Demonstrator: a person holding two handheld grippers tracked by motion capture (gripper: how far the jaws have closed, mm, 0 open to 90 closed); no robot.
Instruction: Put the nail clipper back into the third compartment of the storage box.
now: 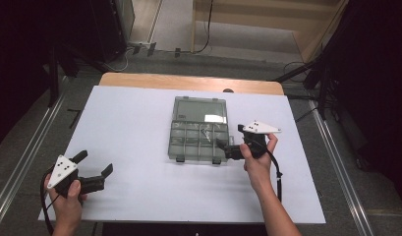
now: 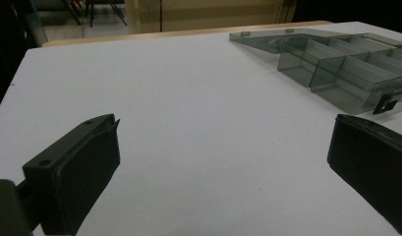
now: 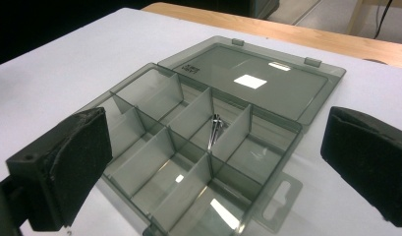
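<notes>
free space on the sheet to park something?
Widest bare patch: left half of the white sheet, between the left tool and the open organizer box. Also the near strip below the box. Crowded: the box's right side, where the right tool sits.

- The box point(image 1: 198, 129) is seen in smoky grey, see-through plastic, with pale glints on its lid point(image 3: 257, 83).
- A silvery metal piece point(image 3: 215, 130) is seen in one compartment.
- The sheet point(image 1: 134, 147) is plain white; a tan wooden table edge point(image 1: 188, 81) is shown at 12 o'clock.
- Both grippers, left point(image 1: 96, 164) and right point(image 1: 223, 143), are black, each topped by a white plate with dark dots.
</notes>
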